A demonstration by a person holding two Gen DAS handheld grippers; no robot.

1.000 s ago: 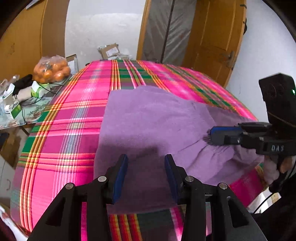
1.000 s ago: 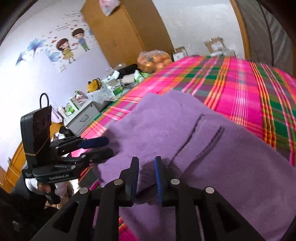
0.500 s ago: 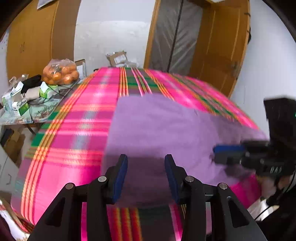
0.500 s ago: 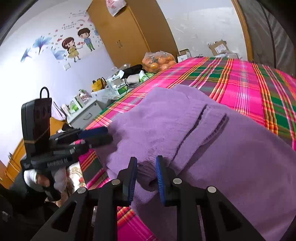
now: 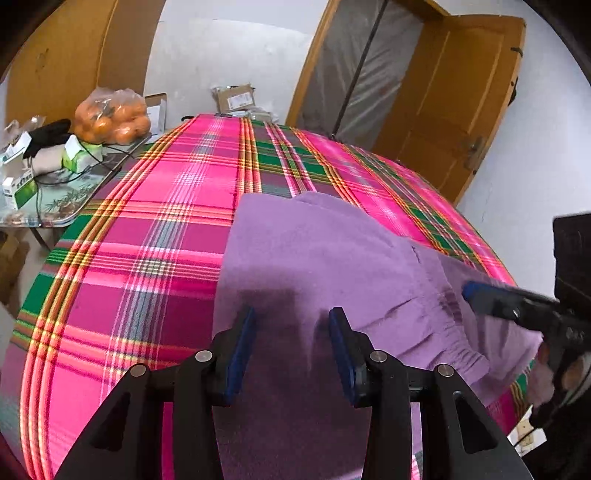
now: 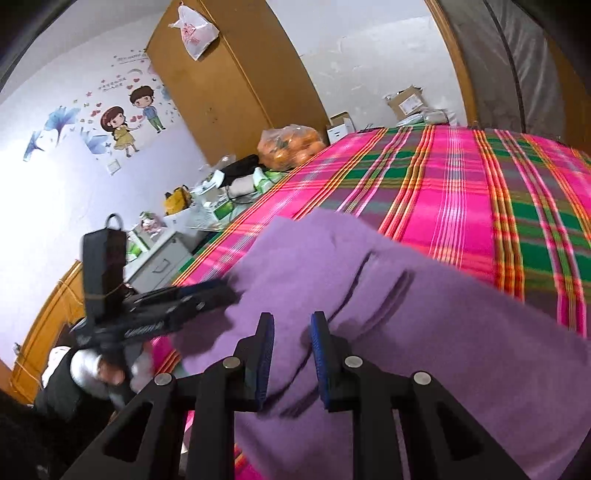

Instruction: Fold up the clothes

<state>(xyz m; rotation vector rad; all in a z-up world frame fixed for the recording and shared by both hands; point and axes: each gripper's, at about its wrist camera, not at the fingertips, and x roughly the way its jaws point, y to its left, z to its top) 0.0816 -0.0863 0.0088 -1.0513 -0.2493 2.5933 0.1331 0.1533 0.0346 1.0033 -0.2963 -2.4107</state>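
On the plaid bed [image 5: 155,236]: purple garment [image 5: 314,258].
Low in frame, left hand-held gripper [image 5: 291,334] and right hand-held gripper [image 6: 291,332] both gape, empty, above it.

no lettering can be read with any certainty. at about ten o'clock in the right wrist view the wall sticker [image 6: 127,118] carries a line of small script above the two cartoon figures, the hanging plastic bag [image 6: 194,31] at eleven o'clock bears a red print, and the left gripper [image 6: 221,293] at nine o'clock has pale lettering along its body, all too small or blurred to make out. in the left wrist view the green-and-white boxes [image 5: 20,186] at nine o'clock and the label on the cardboard parcel [image 5: 236,98] at twelve o'clock show print that cannot be read either.
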